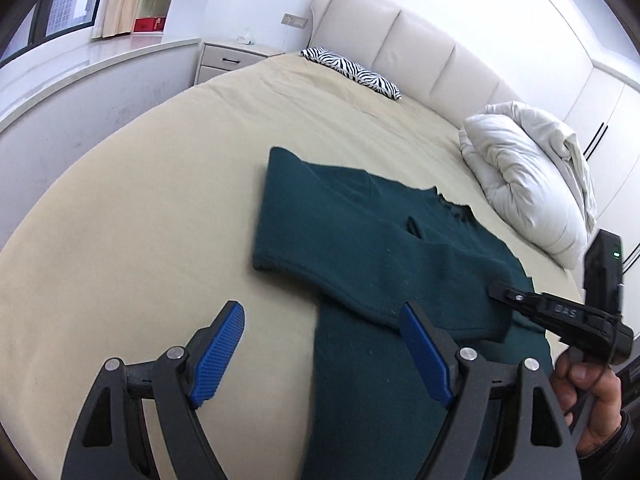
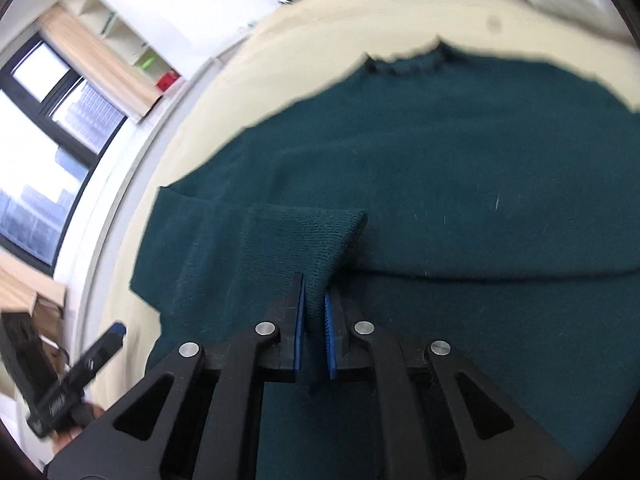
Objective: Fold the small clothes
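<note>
A dark green knit sweater lies on the cream bed, one sleeve folded across its body. My left gripper is open and empty, hovering over the sweater's lower left edge. My right gripper is shut on the cuff end of a sleeve, held over the sweater's body. The right gripper also shows at the right edge of the left wrist view, with the hand that holds it. The left gripper shows blurred at the lower left of the right wrist view.
A white crumpled pillow lies right of the sweater. A zebra-print pillow sits at the padded headboard. A nightstand and a window ledge stand to the left of the bed.
</note>
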Tool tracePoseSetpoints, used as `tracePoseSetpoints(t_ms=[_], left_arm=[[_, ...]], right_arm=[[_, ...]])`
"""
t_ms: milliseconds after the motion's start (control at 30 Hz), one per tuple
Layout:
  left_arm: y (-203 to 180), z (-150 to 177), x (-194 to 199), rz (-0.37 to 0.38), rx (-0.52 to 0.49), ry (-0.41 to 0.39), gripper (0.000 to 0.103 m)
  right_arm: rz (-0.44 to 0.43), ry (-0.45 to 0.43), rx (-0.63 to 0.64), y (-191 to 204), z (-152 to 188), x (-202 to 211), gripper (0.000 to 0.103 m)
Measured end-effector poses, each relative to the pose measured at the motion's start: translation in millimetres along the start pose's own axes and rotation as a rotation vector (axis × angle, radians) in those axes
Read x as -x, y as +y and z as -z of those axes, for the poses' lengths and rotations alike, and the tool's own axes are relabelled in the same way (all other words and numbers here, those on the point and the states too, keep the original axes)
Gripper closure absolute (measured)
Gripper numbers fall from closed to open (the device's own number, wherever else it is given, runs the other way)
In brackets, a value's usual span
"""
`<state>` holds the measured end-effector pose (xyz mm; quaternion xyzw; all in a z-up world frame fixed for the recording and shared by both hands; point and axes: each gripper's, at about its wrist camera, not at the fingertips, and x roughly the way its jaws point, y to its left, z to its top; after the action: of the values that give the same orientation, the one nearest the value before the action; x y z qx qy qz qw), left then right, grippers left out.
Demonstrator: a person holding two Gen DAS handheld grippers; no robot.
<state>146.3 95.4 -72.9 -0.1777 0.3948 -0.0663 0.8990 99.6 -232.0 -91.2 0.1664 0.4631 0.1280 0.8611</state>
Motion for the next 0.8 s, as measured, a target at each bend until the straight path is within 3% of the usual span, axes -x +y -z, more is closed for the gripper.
tracePoseSetpoints(t_ms=[167,333,600,733,800], left_arm=[[8,-22,-5,-0.004,0.019,-0.023,0.021],[14,-48,-26,-0.013,0.036,-0.026,0.022],[-7,-78,-88,-0.041,-0.025,0.063,0.023],[-18,-91,-114,-0.073,-0.057,0.097,0.024],[-18,-96,-131,-0.084,-0.061,0.132,0.032]], right_arm=[[0.015,-0.076,0.045,-7,-22,38,0.096],[0.068,-0.108,-0.008,-56,-46,56,0.096],[0.116,-0.058,-0.108,-126,-47,40,0.096],[0.130,-0.065,-0.082,-130,-51,33,0.096],[0.142,-0.086,-0.051,-127,-57,34,0.096]])
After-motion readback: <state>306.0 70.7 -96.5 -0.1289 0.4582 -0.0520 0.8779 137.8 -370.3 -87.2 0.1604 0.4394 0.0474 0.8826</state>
